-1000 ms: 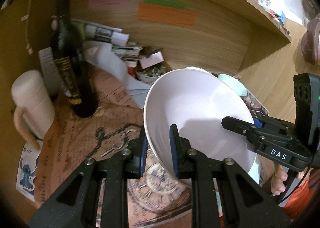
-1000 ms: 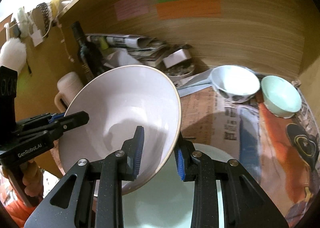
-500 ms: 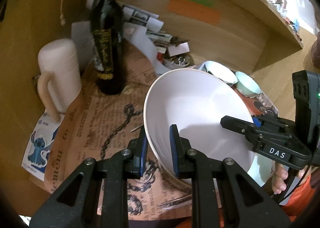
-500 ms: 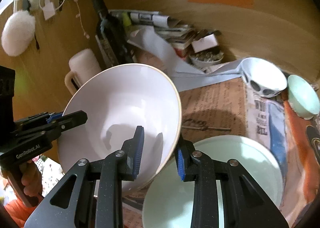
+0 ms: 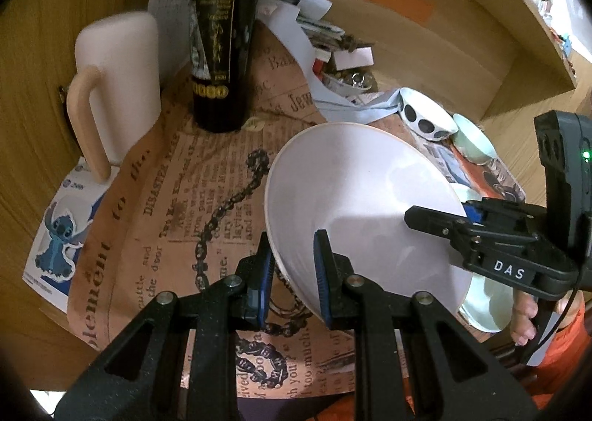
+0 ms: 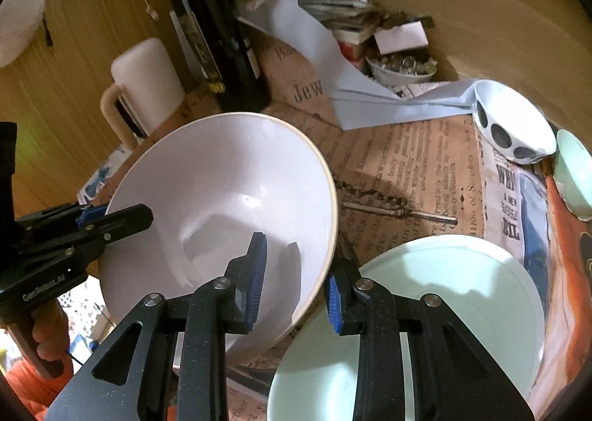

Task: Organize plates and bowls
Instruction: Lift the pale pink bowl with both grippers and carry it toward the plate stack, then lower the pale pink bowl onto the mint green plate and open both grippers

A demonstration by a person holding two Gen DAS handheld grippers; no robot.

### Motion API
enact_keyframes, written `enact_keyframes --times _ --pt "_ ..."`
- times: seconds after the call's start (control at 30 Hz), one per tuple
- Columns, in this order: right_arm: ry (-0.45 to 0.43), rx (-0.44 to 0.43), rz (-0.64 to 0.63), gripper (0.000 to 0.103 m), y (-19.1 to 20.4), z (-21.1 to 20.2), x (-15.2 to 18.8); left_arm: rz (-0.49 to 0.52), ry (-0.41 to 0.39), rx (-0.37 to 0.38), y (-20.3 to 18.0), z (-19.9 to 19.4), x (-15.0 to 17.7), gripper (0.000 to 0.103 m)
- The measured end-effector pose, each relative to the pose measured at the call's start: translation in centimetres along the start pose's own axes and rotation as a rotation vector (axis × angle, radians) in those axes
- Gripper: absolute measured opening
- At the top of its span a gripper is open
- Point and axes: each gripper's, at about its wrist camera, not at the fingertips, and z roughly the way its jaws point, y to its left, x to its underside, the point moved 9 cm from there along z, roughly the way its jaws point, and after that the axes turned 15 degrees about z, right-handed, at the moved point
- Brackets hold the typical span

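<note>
Both grippers pinch opposite rims of the big white bowl (image 6: pixel 222 206), left gripper (image 5: pixel 292 273) and right gripper (image 6: pixel 296 276) clamped on its wall, holding it tilted above the papered desk beside the pale green plate (image 6: pixel 444 310); glazed, slippery, breakable, so rim grips suit it

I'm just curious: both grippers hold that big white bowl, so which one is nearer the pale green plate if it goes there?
Probably the right gripper: it clamps the big white bowl's rim directly beside the pale green plate; the left gripper grips the opposite rim.
</note>
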Motion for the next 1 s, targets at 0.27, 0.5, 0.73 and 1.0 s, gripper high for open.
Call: enact_keyframes --times 0.27,0.5,0.73,1.0 --pt "0.004 0.024 -0.021 0.026 0.2 1.1 0.0 -0.023 0.017 0.009 0.5 1.0 0.7 0.020" --pt "0.018 0.017 -0.039 0.029 0.3 1.1 0.2 -0.011 0.008 0.008 0.3 1.1 0.9 0.021" --pt "-0.098 -0.019 -0.018 0.035 -0.5 -2.8 -1.2 -0.030 0.003 -0.044 1.3 0.1 0.2 0.029" --pt "-0.307 -0.006 0.062 0.051 -4.3 -10.0 -4.4 -0.003 -0.130 -0.082 0.1 -3.4 -4.0 0.058"
